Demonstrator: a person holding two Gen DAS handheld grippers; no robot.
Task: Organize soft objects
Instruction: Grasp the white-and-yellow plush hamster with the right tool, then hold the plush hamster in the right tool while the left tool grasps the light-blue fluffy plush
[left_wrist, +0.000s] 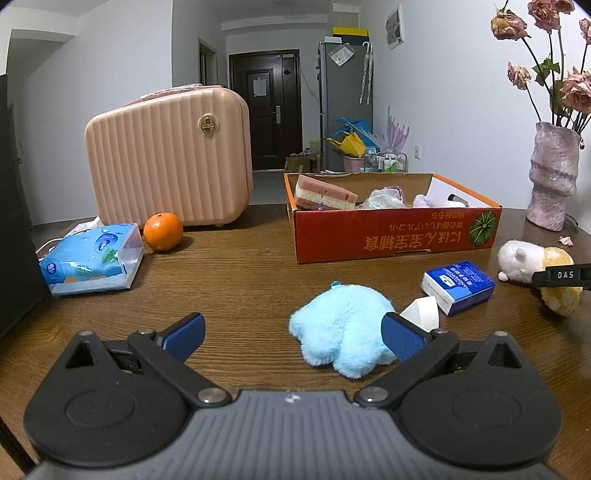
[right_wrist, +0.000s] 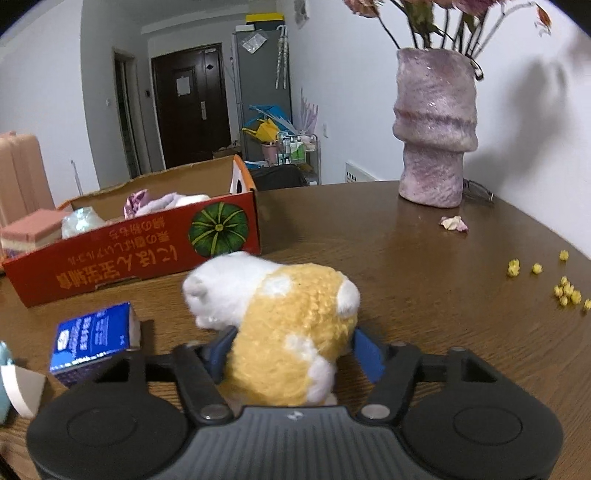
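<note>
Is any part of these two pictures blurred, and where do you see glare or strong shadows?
Left wrist view: mostly sharp; fisheye bends the walls; the blue plush toy is clear. Right wrist view: the yellow-and-white plush toy between the right gripper fingers is motion-blurred, especially its white head; the flowers cast a dark shadow on the wall beside the vase; the table shows soft glare.
</note>
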